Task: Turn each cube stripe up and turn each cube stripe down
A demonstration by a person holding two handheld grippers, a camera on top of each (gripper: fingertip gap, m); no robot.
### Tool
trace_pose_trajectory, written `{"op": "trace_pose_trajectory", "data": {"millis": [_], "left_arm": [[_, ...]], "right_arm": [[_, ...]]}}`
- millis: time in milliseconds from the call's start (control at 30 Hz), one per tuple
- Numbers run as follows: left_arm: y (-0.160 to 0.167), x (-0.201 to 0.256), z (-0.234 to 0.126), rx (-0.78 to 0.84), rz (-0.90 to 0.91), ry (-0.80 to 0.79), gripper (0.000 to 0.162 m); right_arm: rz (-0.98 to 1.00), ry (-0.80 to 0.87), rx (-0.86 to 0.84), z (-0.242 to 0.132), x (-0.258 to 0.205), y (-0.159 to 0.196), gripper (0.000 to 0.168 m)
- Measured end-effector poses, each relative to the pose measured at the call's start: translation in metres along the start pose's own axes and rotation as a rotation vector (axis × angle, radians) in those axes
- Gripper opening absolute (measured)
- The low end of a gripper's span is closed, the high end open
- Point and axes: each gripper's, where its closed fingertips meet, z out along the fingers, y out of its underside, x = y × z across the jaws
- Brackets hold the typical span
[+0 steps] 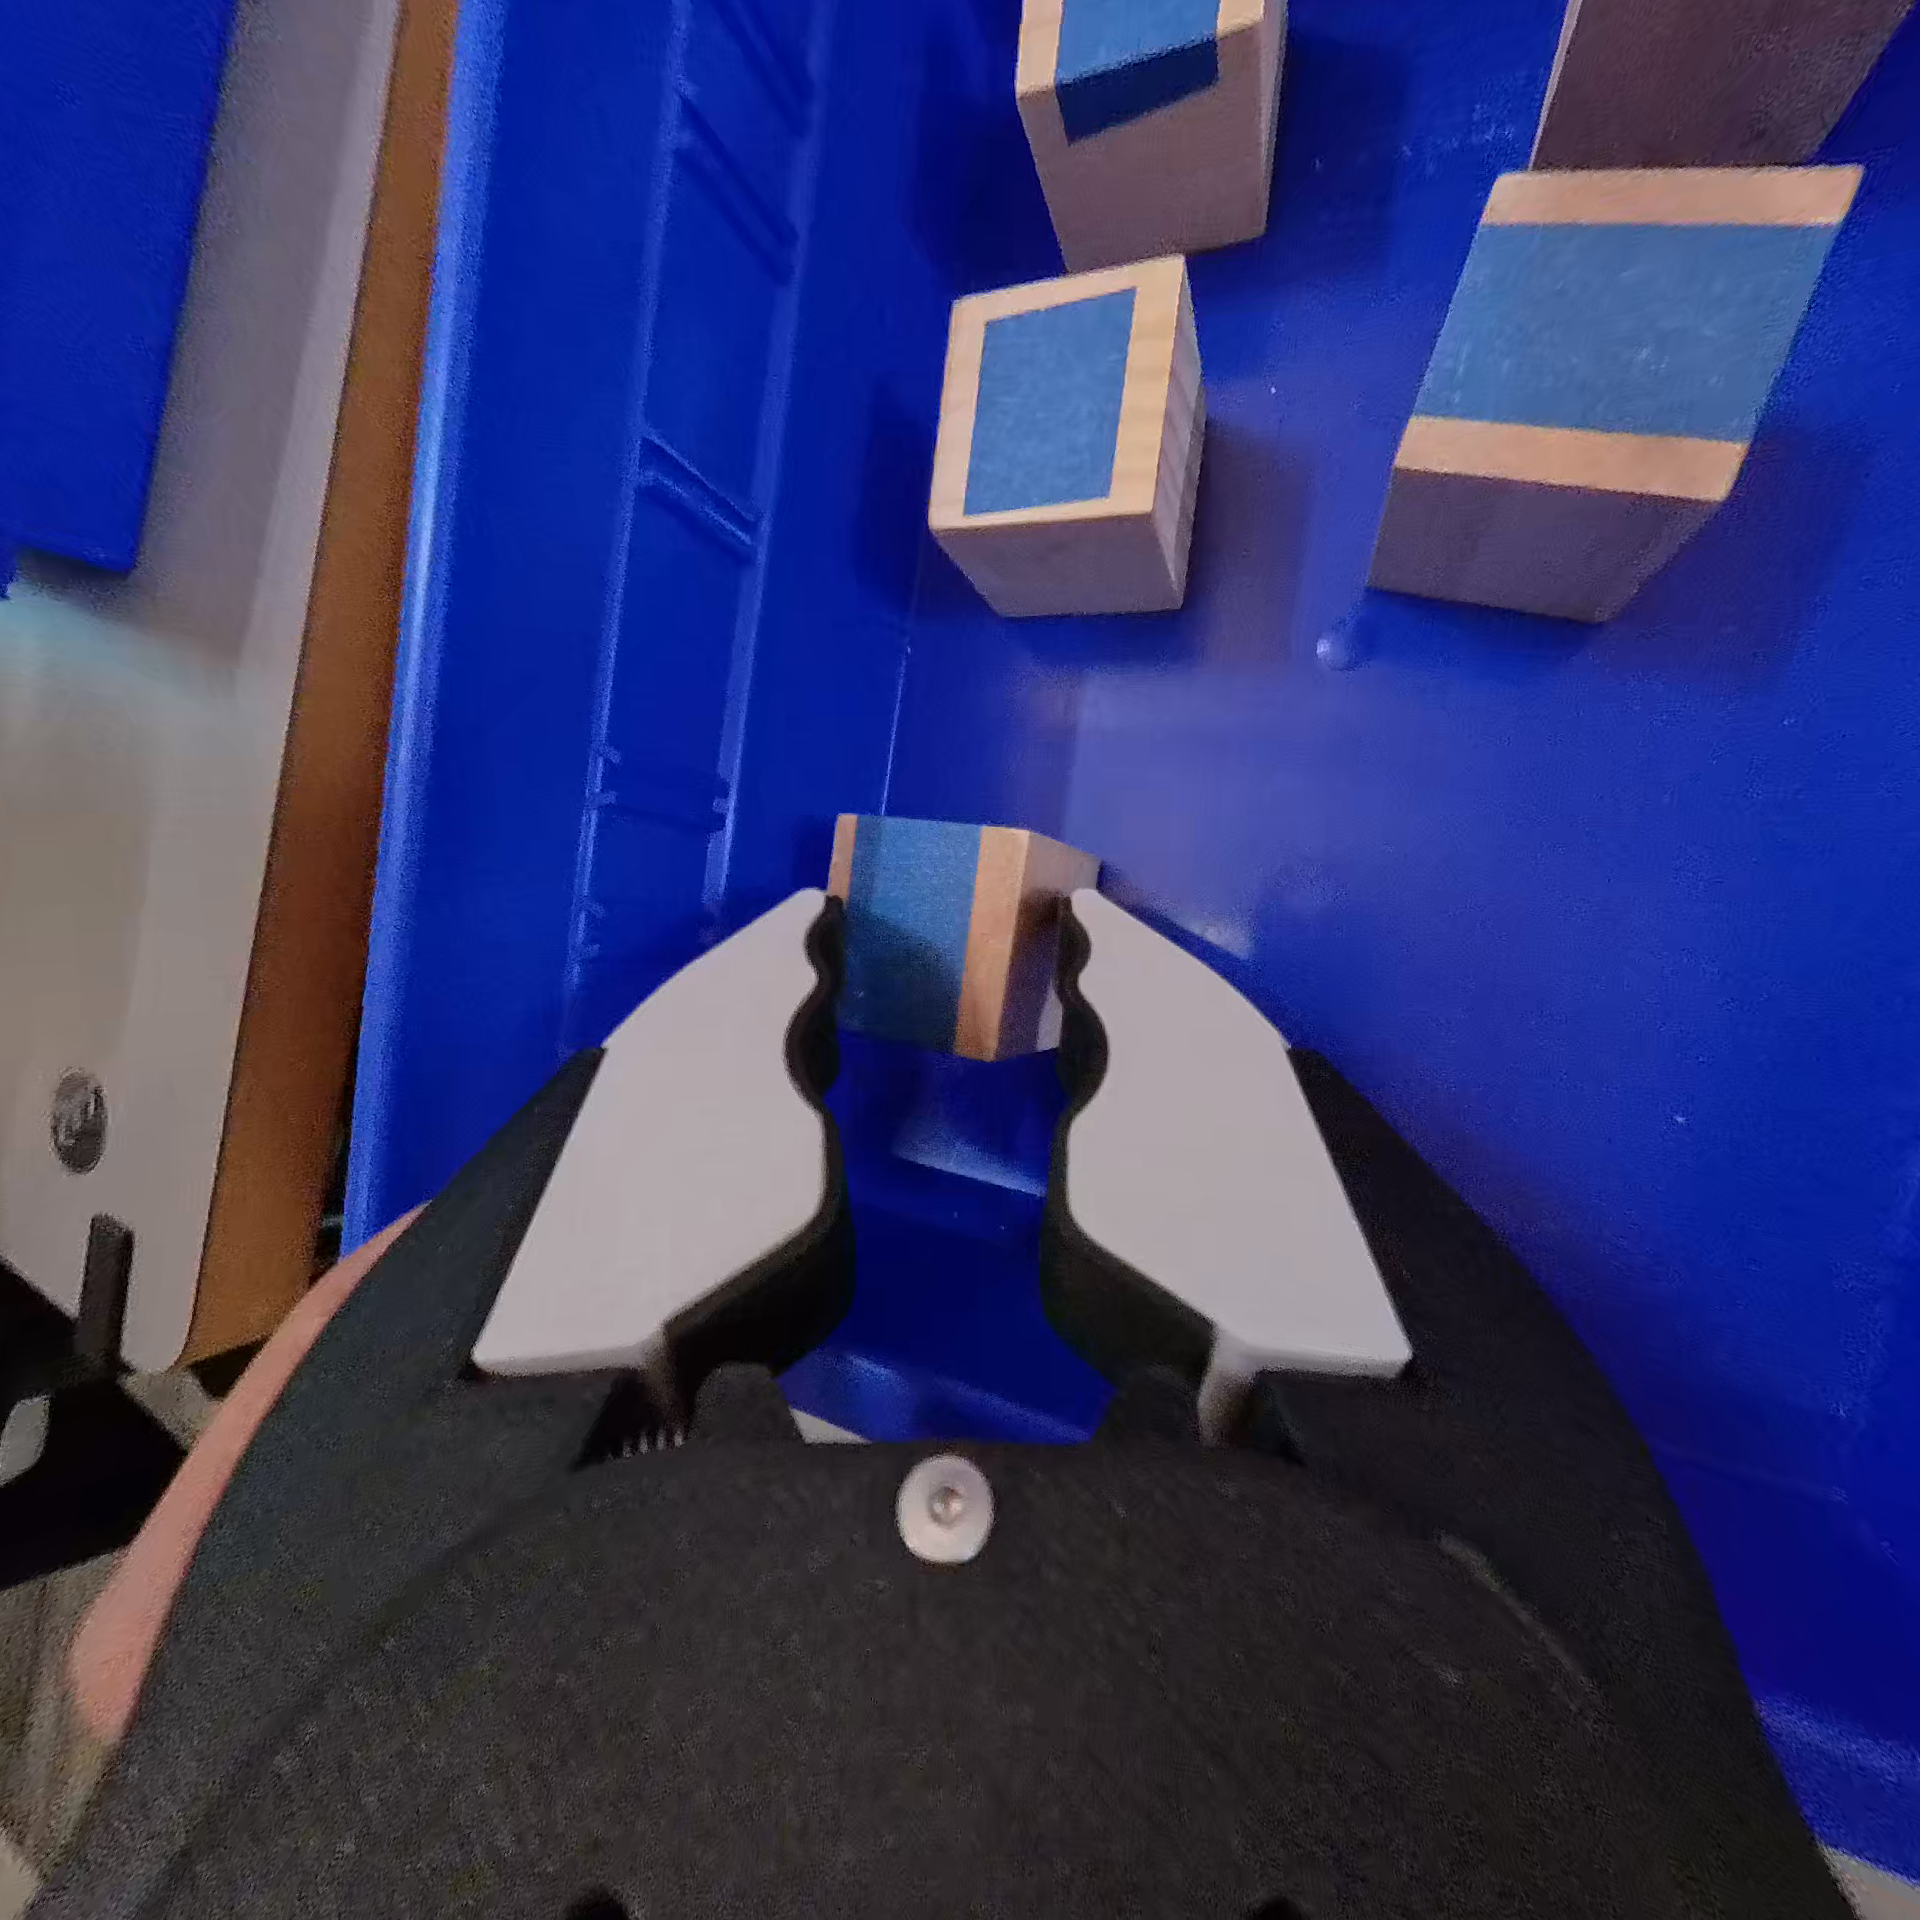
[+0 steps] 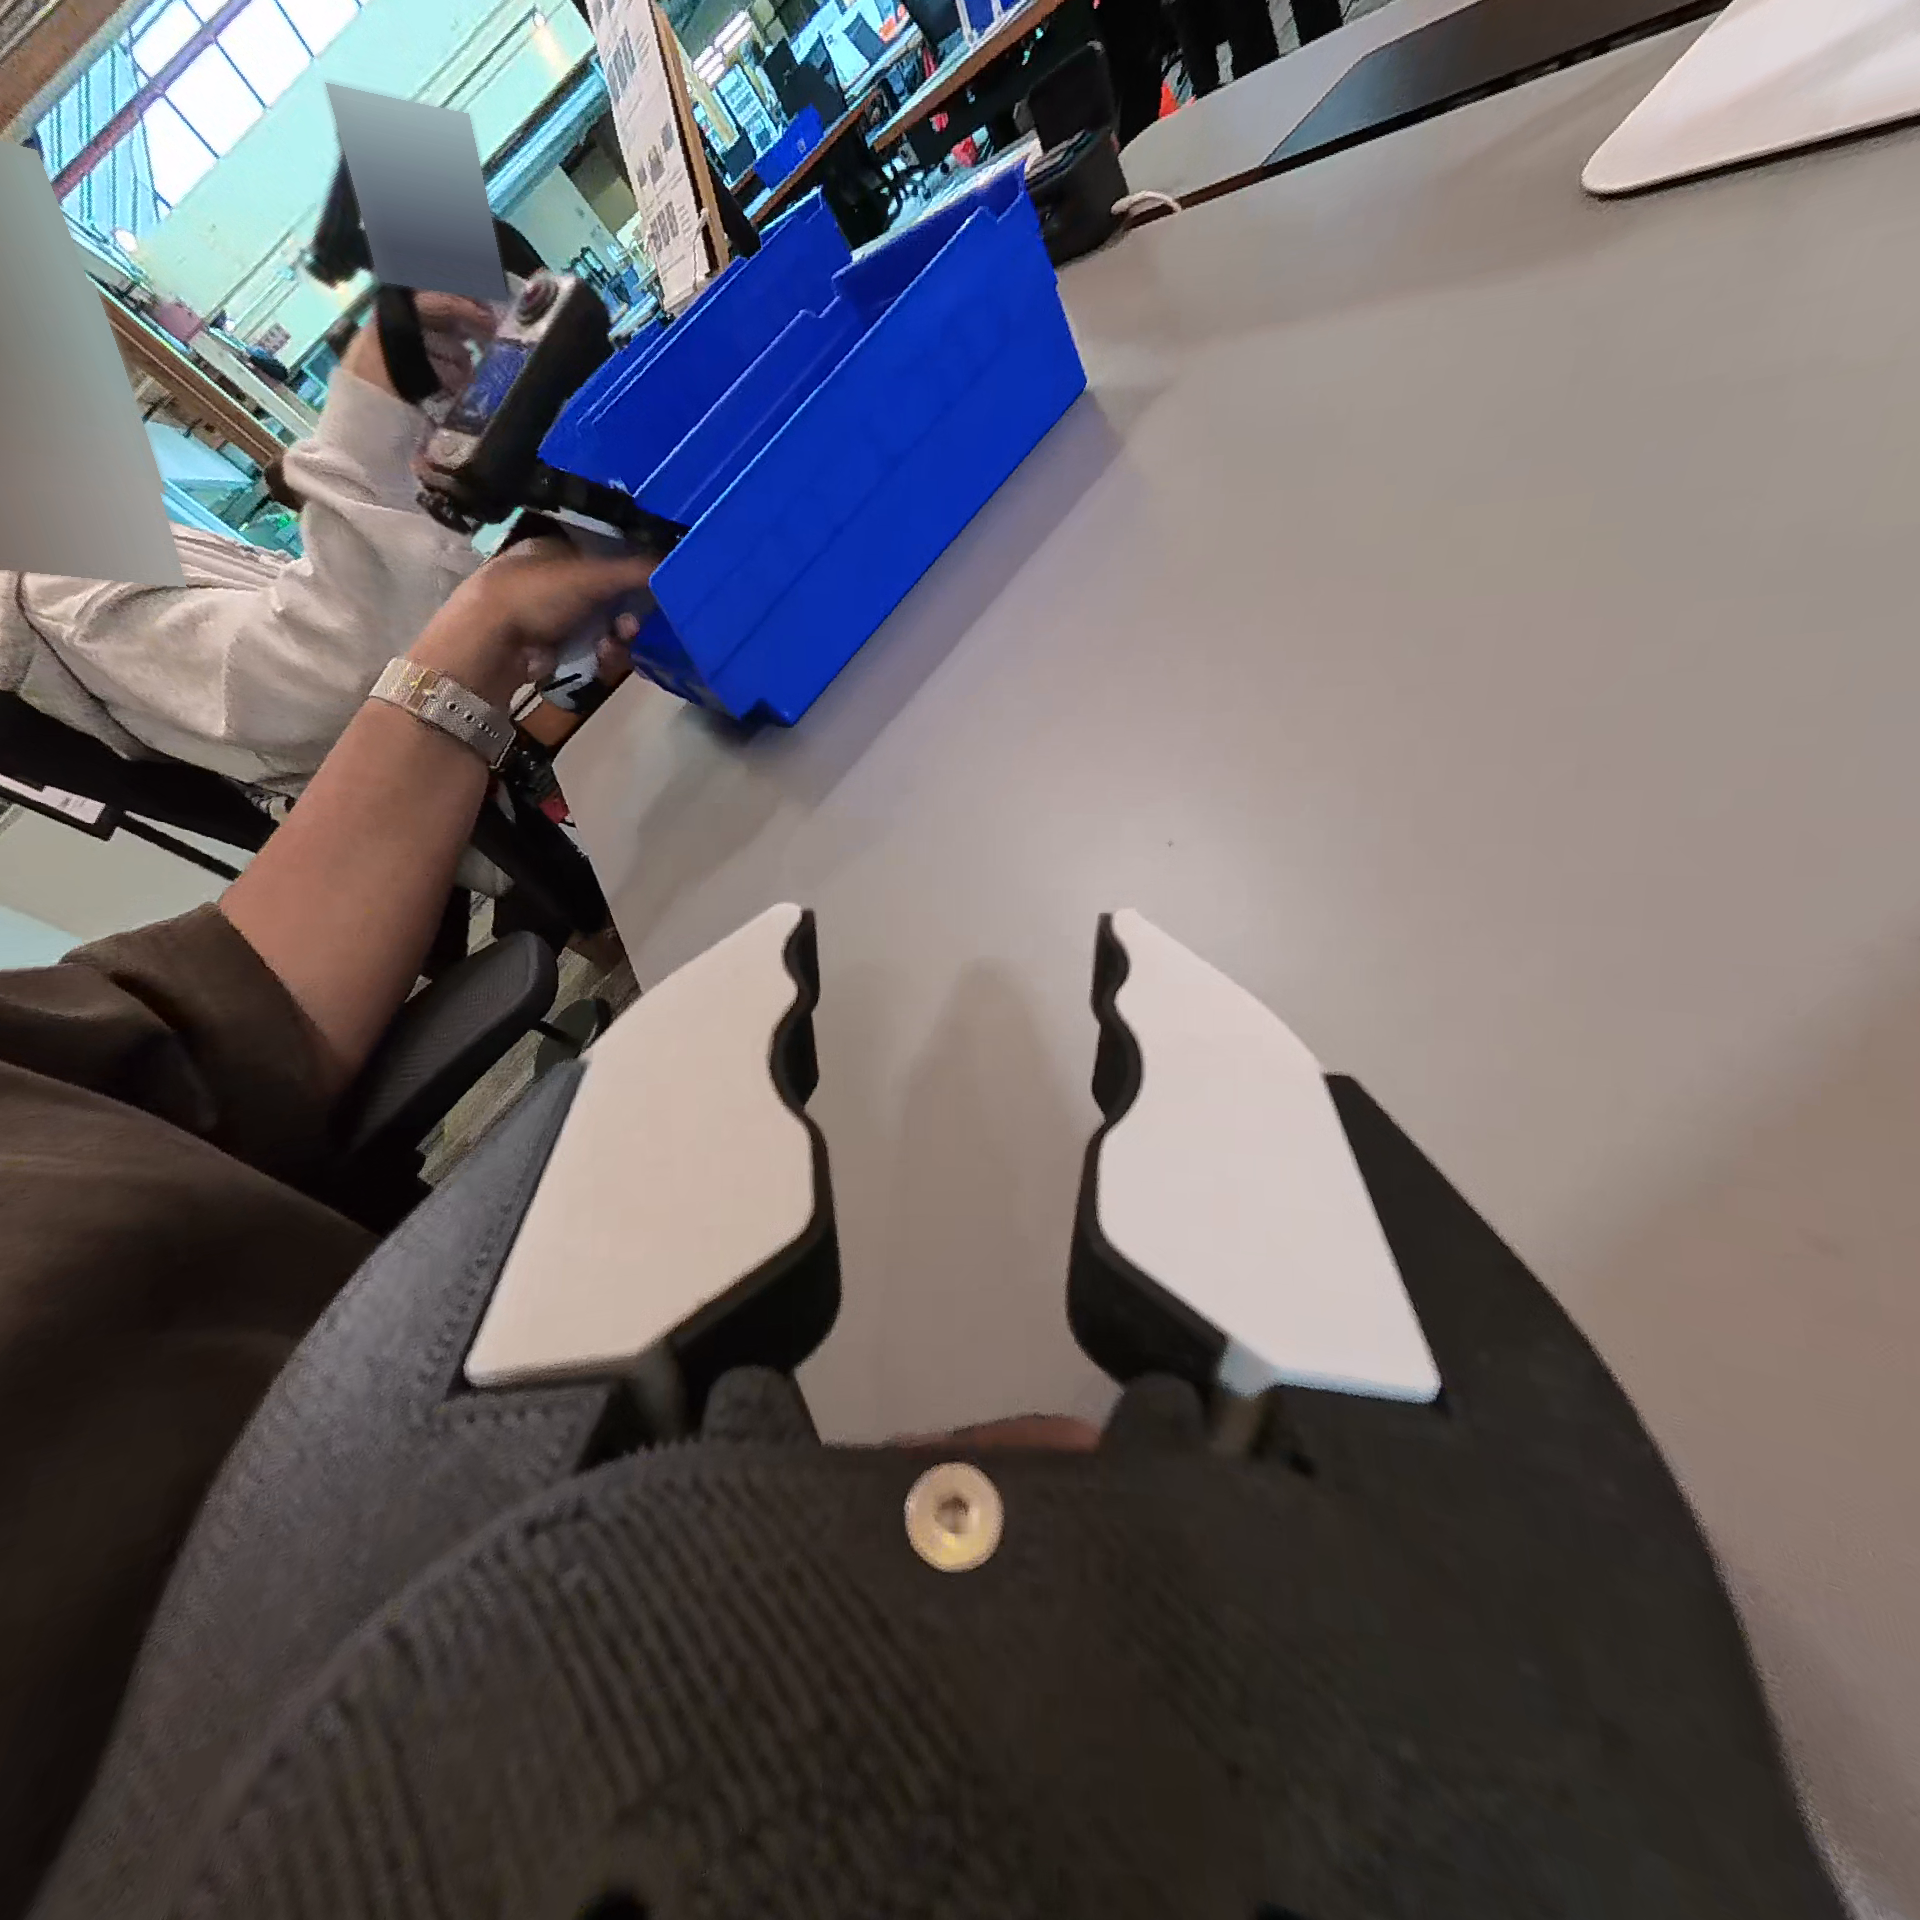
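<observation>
Your left gripper (image 1: pixel 945 914) is clamped on a small cube (image 1: pixel 951 935), the black pads pressing its two sides near the fingertips, and the cube hangs clear above the floor of the blue bin (image 1: pixel 1351 935), close to the bin's ribbed left wall; its blue stripe faces the camera, with a bare wood strip to the right of it. Ahead of it on the bin floor sit more cubes: a mid cube (image 1: pixel 1070 436) with its stripe up, a far cube (image 1: pixel 1143 114) whose stripe runs over the top and down one side, and off to the right a big cube (image 1: pixel 1610 395) with its stripe up, with another wooden block (image 1: pixel 1714 83) beyond it at the top edge. Your right gripper (image 2: pixel 956 935) holds nothing, its fingers spread with a clear gap between them, low over the grey table (image 2: pixel 1455 727) and well apart from the bin (image 2: pixel 862 468), which stands farther up the table to the left, where your left hand (image 2: pixel 540 613) reaches into it
</observation>
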Motion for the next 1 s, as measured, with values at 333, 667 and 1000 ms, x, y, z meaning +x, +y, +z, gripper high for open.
{"op": "trace_pose_trajectory", "data": {"millis": [333, 667, 1000], "left_arm": [[-0.008, 0.003, -0.015, 0.065, -0.027, 0.096, 0.047], [0.016, 0.008, 0.009, -0.043, 0.065, 0.055, 0.059], [-0.046, 0.019, -0.05, 0.287, -0.127, 0.292, 0.047]], "right_arm": [[0.019, -0.005, 0.016, -0.004, 0.001, -0.004, 0.051], [0.051, -0.038, 0.045, -0.006, -0.002, -0.009, 0.046], [0.058, -0.035, 0.03, -0.002, 0.0, -0.005, 0.045]]}}
